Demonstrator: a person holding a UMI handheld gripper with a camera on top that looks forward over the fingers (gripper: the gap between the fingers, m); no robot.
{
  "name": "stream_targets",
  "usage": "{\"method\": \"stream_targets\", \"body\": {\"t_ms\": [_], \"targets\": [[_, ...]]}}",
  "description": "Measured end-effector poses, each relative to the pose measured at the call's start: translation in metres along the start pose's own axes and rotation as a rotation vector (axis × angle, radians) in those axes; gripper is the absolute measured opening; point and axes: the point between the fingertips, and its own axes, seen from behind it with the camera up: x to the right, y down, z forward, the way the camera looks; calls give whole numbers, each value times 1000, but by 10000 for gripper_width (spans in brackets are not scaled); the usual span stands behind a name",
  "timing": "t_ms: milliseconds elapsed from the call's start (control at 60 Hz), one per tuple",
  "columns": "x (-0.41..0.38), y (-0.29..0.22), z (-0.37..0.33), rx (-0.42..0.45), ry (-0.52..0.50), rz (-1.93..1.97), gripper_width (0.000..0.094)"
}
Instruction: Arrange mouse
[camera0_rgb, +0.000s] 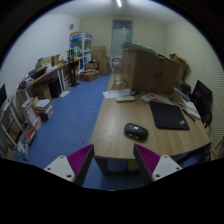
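Observation:
A dark computer mouse (136, 131) lies on the near end of a light wooden desk (115, 140), beyond my fingers and a little right of the gap between them. A black mouse pad (168, 116) lies on the desk to the right of the mouse. My gripper (112, 160) is open and empty, held above the desk's near edge. Its two magenta pads (79, 161) stand wide apart, with nothing between them.
A keyboard (188, 107) and a monitor (203, 98) stand at the desk's right side. A large cardboard box (148, 72) sits at the far end, with papers (118, 94) before it. Blue carpet (70, 118) lies left. Shelves (20, 118) and cluttered desks line the left wall.

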Motion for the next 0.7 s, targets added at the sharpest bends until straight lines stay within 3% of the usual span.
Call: {"method": "stream_targets", "body": {"t_ms": [117,267,400,433,450,700], "targets": [[44,0,35,33,14,-19,820],[109,16,93,4,-31,-57,814],[116,21,124,-1,-95,-113,810],[116,22,130,-2,-110,-119,863],[113,16,133,19,-123,-105,816],[106,-17,173,85,-146,-55,773]]}}
